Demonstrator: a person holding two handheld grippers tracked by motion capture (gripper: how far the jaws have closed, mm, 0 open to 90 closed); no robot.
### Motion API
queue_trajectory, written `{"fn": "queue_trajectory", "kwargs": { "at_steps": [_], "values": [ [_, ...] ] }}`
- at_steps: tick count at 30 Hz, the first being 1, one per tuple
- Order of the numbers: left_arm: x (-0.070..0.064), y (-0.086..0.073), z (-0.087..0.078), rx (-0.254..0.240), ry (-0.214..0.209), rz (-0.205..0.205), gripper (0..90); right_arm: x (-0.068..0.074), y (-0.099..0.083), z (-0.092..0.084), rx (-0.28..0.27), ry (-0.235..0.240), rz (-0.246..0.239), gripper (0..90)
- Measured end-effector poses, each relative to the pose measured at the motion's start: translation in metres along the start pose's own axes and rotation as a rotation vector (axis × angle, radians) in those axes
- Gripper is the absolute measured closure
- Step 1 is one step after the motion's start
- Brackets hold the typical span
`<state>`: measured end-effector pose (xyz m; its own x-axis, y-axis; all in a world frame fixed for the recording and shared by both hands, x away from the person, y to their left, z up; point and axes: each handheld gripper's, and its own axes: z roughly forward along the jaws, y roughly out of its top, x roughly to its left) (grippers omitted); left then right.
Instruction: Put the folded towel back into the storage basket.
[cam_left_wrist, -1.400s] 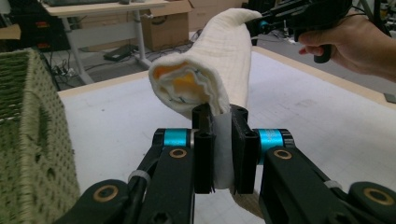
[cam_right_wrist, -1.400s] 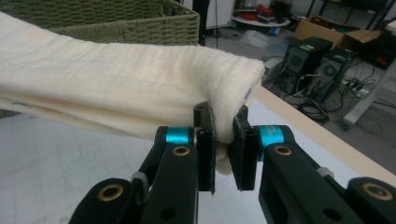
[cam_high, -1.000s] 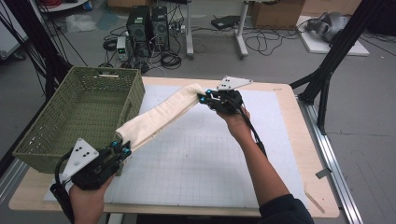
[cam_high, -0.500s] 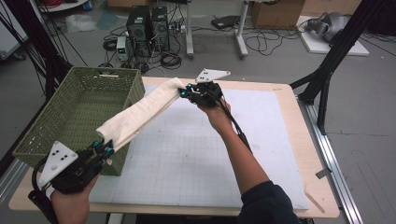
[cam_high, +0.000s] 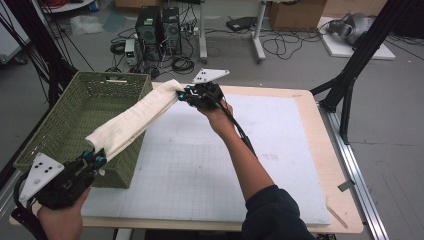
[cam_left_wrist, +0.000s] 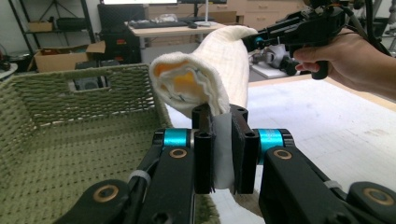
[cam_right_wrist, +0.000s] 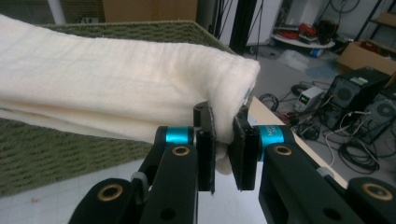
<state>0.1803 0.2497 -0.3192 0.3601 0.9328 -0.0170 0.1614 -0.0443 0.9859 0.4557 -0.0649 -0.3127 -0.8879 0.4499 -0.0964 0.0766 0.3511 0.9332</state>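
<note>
Folded cream towel (cam_high: 135, 117) held aloft as a long roll, stretched from lower left of the high view up toward centre. Left hand-held gripper (cam_high: 95, 161) clamped on the near end, jaws closed nearly flat on a thin flap of cloth (cam_left_wrist: 223, 154); roll's open end seen just above, layers curled. Right hand-held gripper (cam_high: 186, 95) pinched tight on the far end, a thick fold bunched between the jaws (cam_right_wrist: 224, 135). Towel hung in the air above the right-hand wall of the green woven basket (cam_high: 65, 117), partly over its interior, partly over the rim; not resting on the basket floor, contact with the rim not clear. Basket sat at the left edge of the white gridded surface (cam_high: 210, 165), interior looked bare. Step judged as carry-over: towel being brought across to go into the basket. Next move likely called for shifting both ends further toward frame left until the whole roll cleared the rim, lowering level to the basket floor, then opening both jaws together. Risk noted: far end catching the rim and unrolling.
</note>
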Motion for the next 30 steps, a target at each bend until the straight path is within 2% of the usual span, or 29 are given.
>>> {"fn": "queue_trajectory", "kwargs": {
  "at_steps": [10,30],
  "values": [
    [0.012,-0.001,-0.011,-0.010,0.045,-0.014,81.5,0.007,0.016,0.026,0.003,0.024,-0.014,82.0],
    [0.035,-0.003,-0.024,-0.025,0.102,-0.043,81.5,0.018,0.043,0.074,0.012,0.052,-0.035,81.8]
  ]
}}
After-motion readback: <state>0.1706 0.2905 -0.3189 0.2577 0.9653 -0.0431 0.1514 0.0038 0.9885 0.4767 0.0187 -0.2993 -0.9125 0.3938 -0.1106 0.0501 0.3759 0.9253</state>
